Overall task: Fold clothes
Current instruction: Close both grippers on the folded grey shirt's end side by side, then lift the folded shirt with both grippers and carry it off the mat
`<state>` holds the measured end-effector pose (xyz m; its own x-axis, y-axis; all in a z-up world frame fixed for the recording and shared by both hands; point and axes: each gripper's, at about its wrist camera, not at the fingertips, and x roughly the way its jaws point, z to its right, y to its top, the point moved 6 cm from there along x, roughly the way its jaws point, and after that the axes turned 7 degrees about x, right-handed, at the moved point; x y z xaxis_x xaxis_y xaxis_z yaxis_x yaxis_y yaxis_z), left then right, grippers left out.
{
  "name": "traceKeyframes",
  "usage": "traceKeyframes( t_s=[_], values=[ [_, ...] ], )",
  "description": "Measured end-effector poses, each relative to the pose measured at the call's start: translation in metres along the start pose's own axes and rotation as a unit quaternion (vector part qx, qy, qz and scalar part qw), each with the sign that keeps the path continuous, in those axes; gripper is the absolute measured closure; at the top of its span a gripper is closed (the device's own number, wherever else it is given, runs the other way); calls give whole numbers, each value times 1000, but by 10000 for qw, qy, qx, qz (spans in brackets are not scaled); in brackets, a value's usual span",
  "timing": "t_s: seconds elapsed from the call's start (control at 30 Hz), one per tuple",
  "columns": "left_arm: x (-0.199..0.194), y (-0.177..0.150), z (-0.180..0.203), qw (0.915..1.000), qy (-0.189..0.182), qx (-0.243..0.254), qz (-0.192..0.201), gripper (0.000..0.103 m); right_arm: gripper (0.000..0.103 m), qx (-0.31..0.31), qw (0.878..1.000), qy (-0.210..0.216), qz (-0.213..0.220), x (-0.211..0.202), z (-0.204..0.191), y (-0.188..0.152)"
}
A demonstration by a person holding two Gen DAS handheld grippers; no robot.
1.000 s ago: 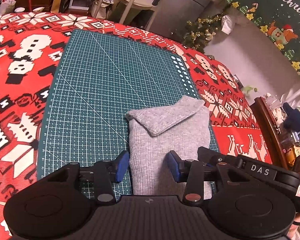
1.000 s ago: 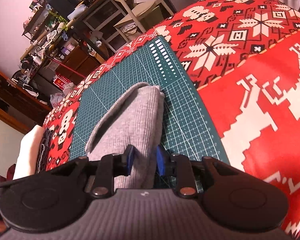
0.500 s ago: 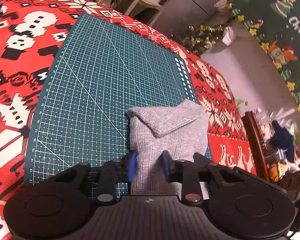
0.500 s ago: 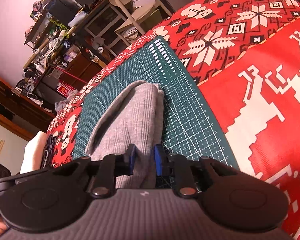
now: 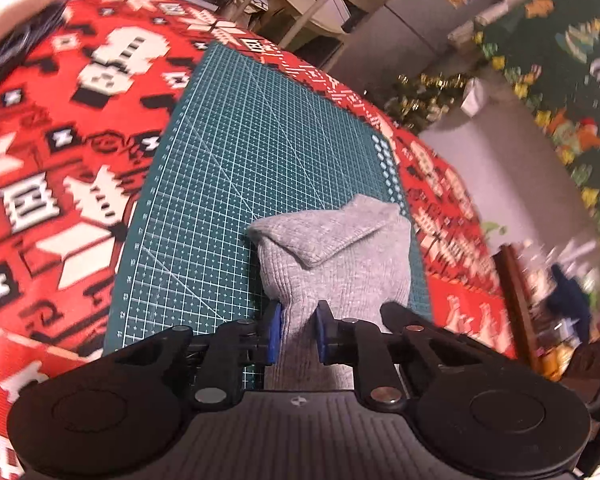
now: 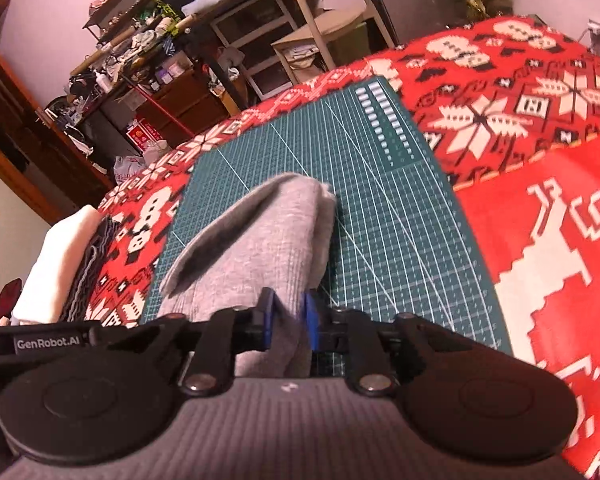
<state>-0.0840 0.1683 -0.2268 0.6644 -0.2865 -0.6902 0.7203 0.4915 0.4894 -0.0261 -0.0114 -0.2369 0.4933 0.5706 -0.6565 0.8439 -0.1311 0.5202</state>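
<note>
grey knit garment (image 5: 336, 264) is now pinched by the left hand-held gripper (image 5: 298, 334), just closed, and the right hand-held gripper (image 6: 287, 322), ready to fold.

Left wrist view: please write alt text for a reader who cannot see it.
The left gripper pinches the near edge of a folded grey ribbed knit garment. It lies on a green gridded cutting mat over a red patterned tablecloth.

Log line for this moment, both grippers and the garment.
left gripper: shut on grey garment, near edge | right gripper: shut on grey garment | garment: partly folded on green cutting mat | fold: not finished
</note>
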Motion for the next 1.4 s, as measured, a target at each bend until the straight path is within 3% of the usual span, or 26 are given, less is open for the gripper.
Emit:
traceKeyframes(
  t_s=[0.23,0.5,0.67,0.83,0.93,1.1,1.4],
  values=[
    [2,-1,4,9998,91,203,-19,81,74,206,9997,110,2,-11,13,-3],
    [11,-3,0,9994,226,238,-63,76,73,372,9991,146,-141,11,17,1],
    [12,-4,3,9990,255,363,15,81,83,584,9976,308,-207,18,16,-1],
    [4,-4,17,9961,447,746,181,87,89,222,9996,73,-143,14,1,1],
    [-8,1,23,9948,467,845,339,88,89,-27,10000,22,-1,1,-15,5],
    [-49,24,17,9921,483,876,761,88,89,-397,9984,337,227,-20,-60,17],
    [-156,101,-32,9827,869,863,1386,88,89,-777,9911,1043,297,-12,-206,38]
  ],
)
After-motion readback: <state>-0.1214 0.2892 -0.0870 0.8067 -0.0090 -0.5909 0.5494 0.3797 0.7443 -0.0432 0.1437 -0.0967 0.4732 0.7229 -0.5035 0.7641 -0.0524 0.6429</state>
